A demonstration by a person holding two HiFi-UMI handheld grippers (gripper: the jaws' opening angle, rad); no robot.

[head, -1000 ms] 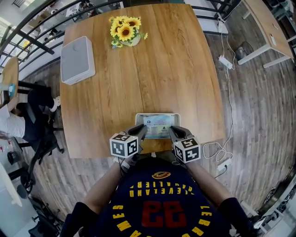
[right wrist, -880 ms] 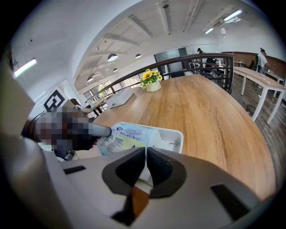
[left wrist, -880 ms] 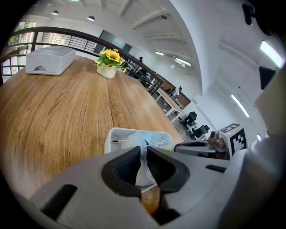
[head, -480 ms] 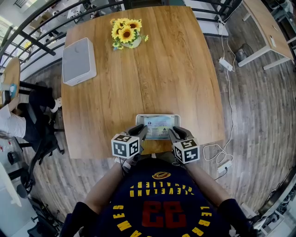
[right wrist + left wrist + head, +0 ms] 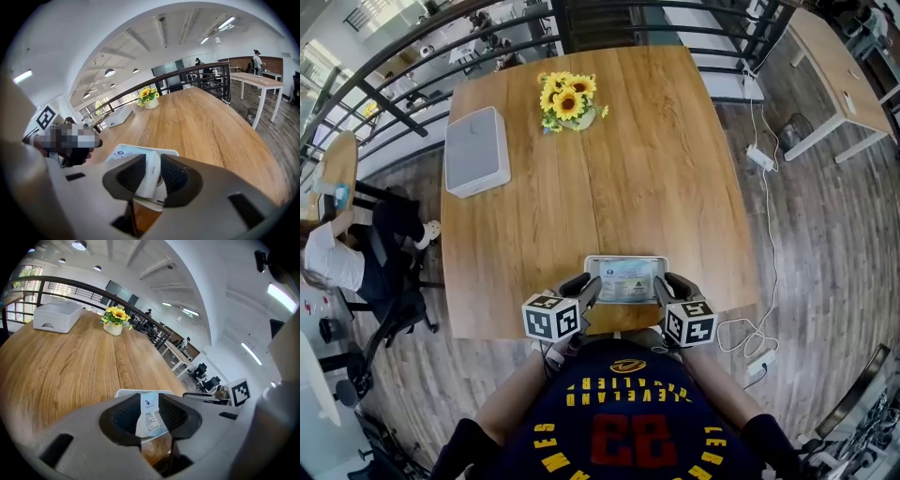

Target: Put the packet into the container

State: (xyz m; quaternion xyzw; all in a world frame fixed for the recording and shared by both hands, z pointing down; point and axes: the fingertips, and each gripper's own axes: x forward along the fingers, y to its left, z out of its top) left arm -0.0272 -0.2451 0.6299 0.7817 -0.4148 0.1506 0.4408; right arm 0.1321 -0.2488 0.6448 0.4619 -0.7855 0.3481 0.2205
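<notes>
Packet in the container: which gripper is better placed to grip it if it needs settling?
Probably right. Both grippers' jaws have just been opening, the packet between them; on the right gripper they stand closer about its end, on the left gripper they gape wide.

wooden table (image 5: 628,141) on plank floor (image 5: 825,244), black railing (image 5: 675,37) behind.

The left tongs (image 5: 150,401) have just been opening. The packet (image 5: 151,420) shows in the gap between them. It lies in the white container (image 5: 124,393) on the wooden counter (image 5: 70,366).
</notes>
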